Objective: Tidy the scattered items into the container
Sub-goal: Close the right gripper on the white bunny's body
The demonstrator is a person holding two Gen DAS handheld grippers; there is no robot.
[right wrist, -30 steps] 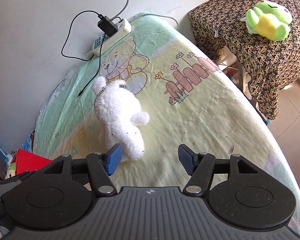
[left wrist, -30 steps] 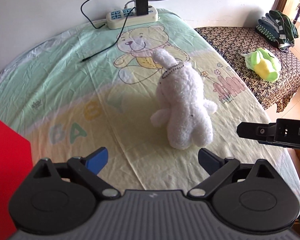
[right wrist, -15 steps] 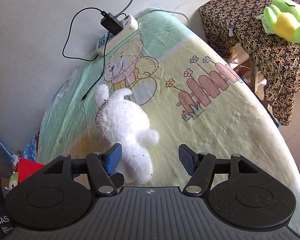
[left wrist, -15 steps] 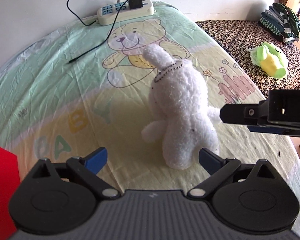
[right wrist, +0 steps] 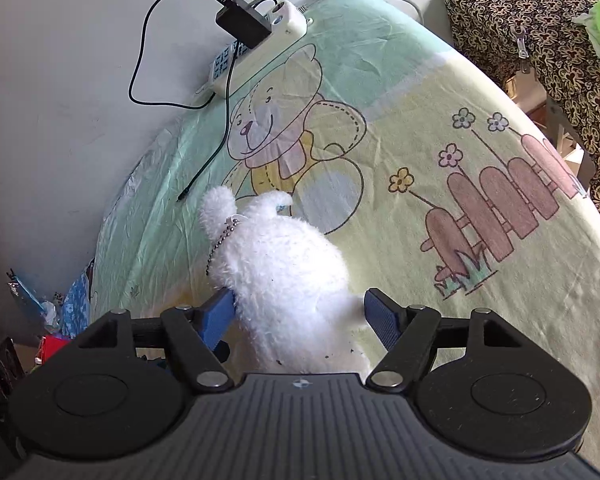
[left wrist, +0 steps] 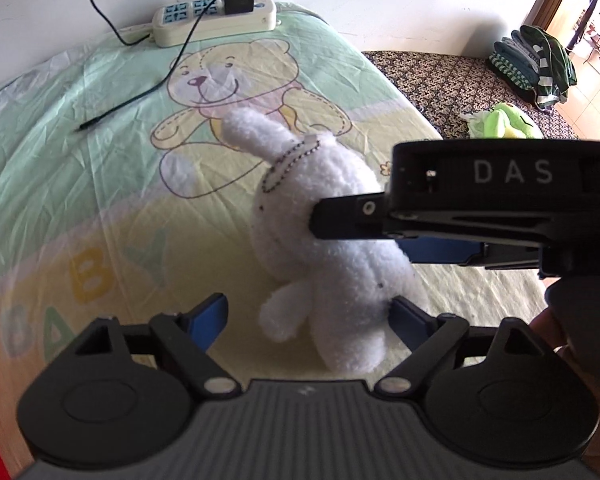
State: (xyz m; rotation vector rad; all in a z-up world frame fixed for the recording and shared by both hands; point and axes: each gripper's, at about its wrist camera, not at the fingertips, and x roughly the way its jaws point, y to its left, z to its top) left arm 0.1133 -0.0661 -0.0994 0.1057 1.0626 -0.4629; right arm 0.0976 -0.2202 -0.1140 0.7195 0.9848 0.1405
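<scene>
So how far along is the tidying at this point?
Nothing looks stowed yet. In hand: the right hand-held gripper is open with its fingers either side of the white plush bunny, which lies on the bear-print sheet; the left hand-held gripper is open and empty. Left: grip, lift and place it; a green plush toy sits on the side table.

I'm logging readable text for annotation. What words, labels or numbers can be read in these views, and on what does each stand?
"DAS": white letters on the black body of the right gripper, seen in the left wrist view.
"BABY": large pastel letters printed on the bedsheet.
Power strip: any socket markings are too small to read.
White plush rabbit: no text visible.
</scene>
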